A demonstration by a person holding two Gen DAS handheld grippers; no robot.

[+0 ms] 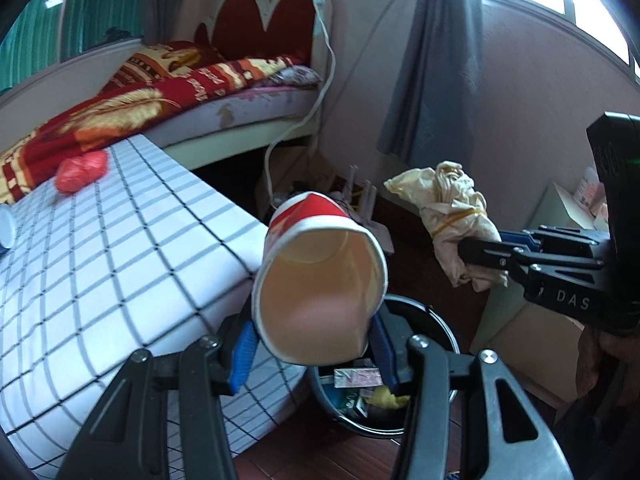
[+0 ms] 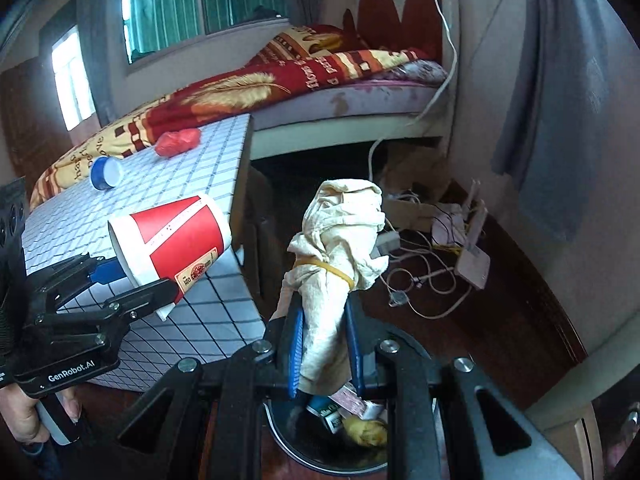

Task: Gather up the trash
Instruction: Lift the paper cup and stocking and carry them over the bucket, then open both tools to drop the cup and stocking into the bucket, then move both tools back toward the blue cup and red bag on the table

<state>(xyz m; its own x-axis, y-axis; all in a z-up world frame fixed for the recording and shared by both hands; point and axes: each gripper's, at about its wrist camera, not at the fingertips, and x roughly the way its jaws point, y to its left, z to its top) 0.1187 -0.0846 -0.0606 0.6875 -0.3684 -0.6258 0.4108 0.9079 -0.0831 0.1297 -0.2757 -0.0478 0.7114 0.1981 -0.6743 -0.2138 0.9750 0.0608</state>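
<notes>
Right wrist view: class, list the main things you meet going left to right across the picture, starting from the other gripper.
Left gripper → blue cup → red and white paper cup → cream cloth bundle → white router → grey curtain.

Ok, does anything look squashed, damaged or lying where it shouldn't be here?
The red-and-white paper cup in the left tongs is squeezed, its rim pressed into an oval. On the checked table, a blue-and-white cup lies tipped on its side beside a crumpled red bag.
</notes>
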